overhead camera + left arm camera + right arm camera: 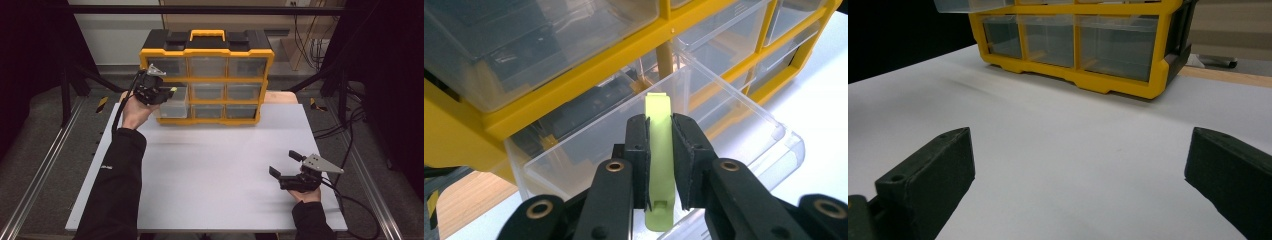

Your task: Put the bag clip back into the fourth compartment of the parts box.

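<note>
R hand-held gripper (286, 171) idle w/ jaws apart over near desk (210, 170); further back L hand-held gripper (659, 165) is clamped mid-length on light, stiff-looking green clip (659, 150), prob slick plastic, held above open clear drawer (744, 135) of yellow organizer (207, 75).

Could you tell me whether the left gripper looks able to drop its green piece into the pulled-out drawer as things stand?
Probably yes: the left gripper holds the green piece right above the open drawer, whose top is uncovered, with nothing between them.
</note>
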`<state>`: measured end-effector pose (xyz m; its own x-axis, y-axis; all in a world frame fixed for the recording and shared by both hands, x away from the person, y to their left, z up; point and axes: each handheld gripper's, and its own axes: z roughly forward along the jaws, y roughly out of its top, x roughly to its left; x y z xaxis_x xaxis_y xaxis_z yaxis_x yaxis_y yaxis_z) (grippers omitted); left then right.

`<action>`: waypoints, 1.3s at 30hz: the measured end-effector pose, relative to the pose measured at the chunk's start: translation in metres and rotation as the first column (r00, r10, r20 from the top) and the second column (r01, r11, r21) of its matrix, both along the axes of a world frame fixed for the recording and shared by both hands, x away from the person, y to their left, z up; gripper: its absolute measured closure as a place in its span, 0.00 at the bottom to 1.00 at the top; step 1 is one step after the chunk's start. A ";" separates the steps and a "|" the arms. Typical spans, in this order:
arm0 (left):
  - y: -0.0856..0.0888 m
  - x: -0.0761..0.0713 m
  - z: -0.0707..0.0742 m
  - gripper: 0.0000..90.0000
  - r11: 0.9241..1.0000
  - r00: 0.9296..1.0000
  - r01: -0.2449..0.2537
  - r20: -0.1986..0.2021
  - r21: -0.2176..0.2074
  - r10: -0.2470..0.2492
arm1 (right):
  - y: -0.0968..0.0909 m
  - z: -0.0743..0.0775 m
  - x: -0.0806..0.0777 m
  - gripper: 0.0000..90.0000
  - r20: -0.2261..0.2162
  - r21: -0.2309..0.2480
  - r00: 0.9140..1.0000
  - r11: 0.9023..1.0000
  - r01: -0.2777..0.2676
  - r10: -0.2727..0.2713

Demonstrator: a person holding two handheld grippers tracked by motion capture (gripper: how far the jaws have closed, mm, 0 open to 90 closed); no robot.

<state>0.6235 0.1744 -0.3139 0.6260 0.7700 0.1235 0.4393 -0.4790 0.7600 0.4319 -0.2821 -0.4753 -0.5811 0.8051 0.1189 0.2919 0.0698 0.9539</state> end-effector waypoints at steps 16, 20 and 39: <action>-0.005 0.003 -0.005 0.86 0.999 0.999 -0.028 -0.029 0.031 0.029 | 0.000 0.000 0.000 0.00 -0.001 0.000 1.000 1.000 0.001 -0.001; -0.006 0.003 -0.005 0.86 0.999 0.999 -0.033 -0.035 0.034 0.034 | 0.000 0.000 0.000 0.00 -0.004 0.001 1.000 1.000 0.000 0.000; 0.002 -0.009 0.012 0.63 0.995 0.995 -0.089 0.050 -0.034 0.090 | 0.000 0.000 0.000 0.00 0.000 0.008 1.000 1.000 0.001 -0.001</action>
